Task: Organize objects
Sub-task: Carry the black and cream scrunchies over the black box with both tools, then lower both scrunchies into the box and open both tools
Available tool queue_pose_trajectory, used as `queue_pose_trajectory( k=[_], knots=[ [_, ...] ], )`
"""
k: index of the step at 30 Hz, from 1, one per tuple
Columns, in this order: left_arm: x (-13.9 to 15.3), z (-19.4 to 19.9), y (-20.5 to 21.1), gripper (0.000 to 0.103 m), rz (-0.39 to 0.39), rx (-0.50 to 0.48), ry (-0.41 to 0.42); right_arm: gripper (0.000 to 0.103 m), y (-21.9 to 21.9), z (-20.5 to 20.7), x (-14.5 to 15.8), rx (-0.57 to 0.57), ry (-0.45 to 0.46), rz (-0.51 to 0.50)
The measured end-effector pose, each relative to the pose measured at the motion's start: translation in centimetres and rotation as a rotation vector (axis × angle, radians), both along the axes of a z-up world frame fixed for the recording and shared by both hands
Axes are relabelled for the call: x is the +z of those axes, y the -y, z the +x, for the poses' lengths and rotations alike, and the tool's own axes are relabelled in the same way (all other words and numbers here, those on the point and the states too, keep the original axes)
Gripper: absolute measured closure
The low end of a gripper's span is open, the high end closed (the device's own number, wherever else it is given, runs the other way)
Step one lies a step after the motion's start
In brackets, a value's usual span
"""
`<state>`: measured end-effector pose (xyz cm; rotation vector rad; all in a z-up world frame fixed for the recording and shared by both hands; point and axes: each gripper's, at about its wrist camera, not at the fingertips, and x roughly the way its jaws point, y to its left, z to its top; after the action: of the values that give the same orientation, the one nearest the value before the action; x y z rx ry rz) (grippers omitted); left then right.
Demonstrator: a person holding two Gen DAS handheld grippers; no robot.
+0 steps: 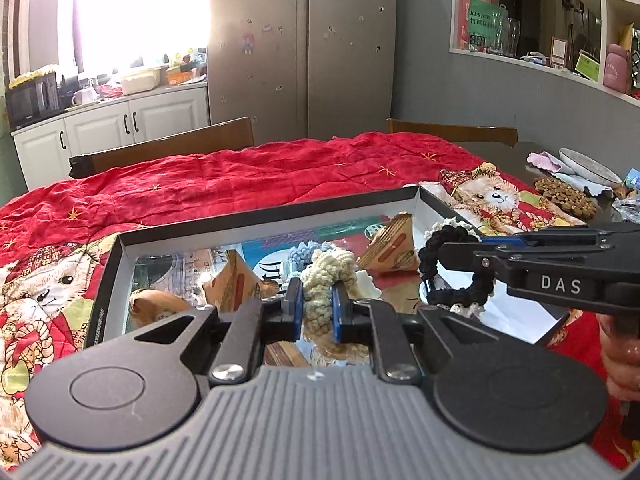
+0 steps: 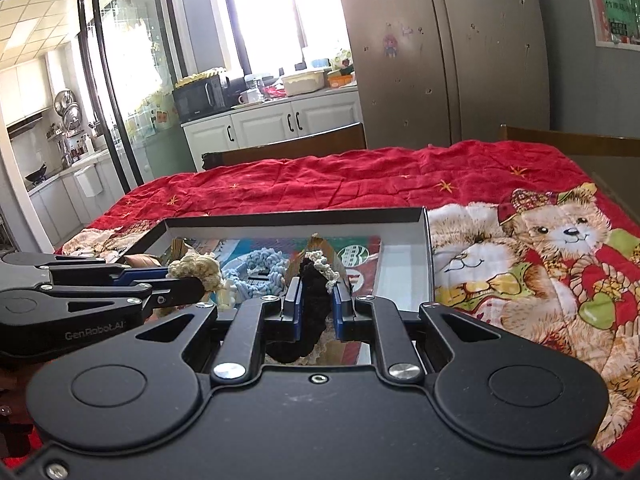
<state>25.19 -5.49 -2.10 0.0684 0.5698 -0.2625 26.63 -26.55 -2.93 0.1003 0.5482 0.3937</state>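
Note:
A shallow black box [image 1: 276, 216] with white inner walls lies on the red bear-print quilt [image 1: 240, 176]. My left gripper [image 1: 317, 300] is shut on a cream crocheted scrunchie [image 1: 326, 272], held just over the box. My right gripper [image 2: 316, 300] is shut on a black crocheted scrunchie [image 2: 310, 312] with a cream lace edge, also over the box [image 2: 404, 216]. In the left wrist view the right gripper [image 1: 430, 268] reaches in from the right with that black scrunchie [image 1: 460, 276]. A light blue scrunchie [image 2: 260, 266] and brown triangular packets [image 1: 390, 246] lie inside the box.
Two wooden chair backs [image 1: 168, 148] stand behind the table. At the right table edge sit plates [image 1: 588, 166] and a brown beaded mat [image 1: 564, 196]. A fridge [image 1: 304, 40] and white kitchen cabinets [image 1: 120, 120] stand behind. A hand [image 1: 620, 360] grips the right tool.

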Motion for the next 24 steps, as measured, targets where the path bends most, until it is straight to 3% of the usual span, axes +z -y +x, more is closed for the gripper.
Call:
queue_pose_trajectory(
  k=[24],
  knots=[
    [-1.9, 1.4, 0.4, 0.085, 0.038, 0.028, -0.048, 0.088, 0.3, 1.2, -2.1, -0.040, -0.070, 0.000]
  ],
)
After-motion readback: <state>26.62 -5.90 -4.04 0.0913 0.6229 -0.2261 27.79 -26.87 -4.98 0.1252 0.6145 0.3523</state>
